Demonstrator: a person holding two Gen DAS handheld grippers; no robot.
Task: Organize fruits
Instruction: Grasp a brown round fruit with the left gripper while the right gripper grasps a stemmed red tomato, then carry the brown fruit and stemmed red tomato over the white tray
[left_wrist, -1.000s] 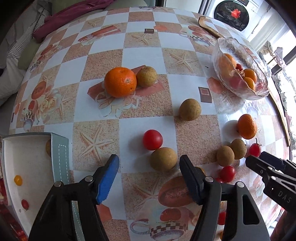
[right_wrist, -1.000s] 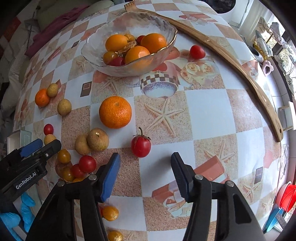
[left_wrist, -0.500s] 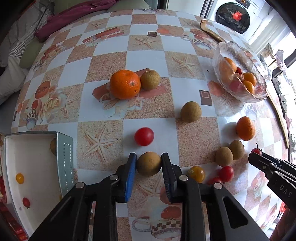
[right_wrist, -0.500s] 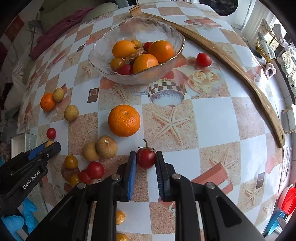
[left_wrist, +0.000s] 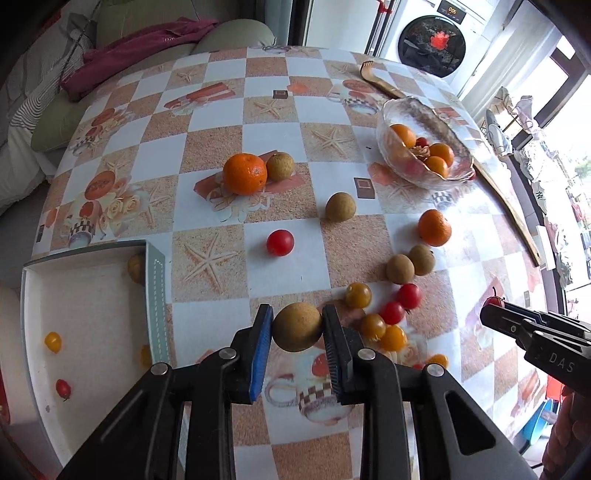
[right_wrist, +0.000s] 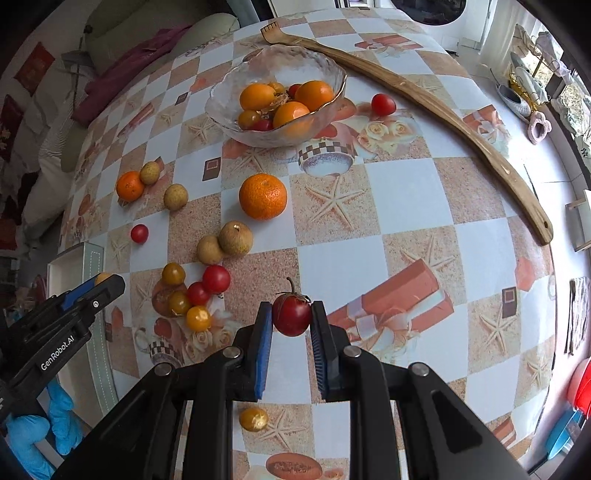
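Both fruits have been lifted off the desk (left_wrist: 332, 103): a brown longan (left_wrist: 298, 327) is clamped in the left claw (left_wrist: 297, 334), a stemmed red tomato (right_wrist: 291, 314) in the right claw (right_wrist: 291, 325), and each should be carried level to the tray (left_wrist: 88, 321) at nine o'clock.

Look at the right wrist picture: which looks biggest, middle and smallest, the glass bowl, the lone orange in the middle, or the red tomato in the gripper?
1. glass bowl
2. lone orange
3. red tomato, smallest even though nearest the camera

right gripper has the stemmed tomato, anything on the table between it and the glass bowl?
Mostly clear. The right gripper is shut on the red tomato, held up off the cloth. Toward the glass bowl, only the big orange sits just left of the line; it is low, so a raised carry should pass it.
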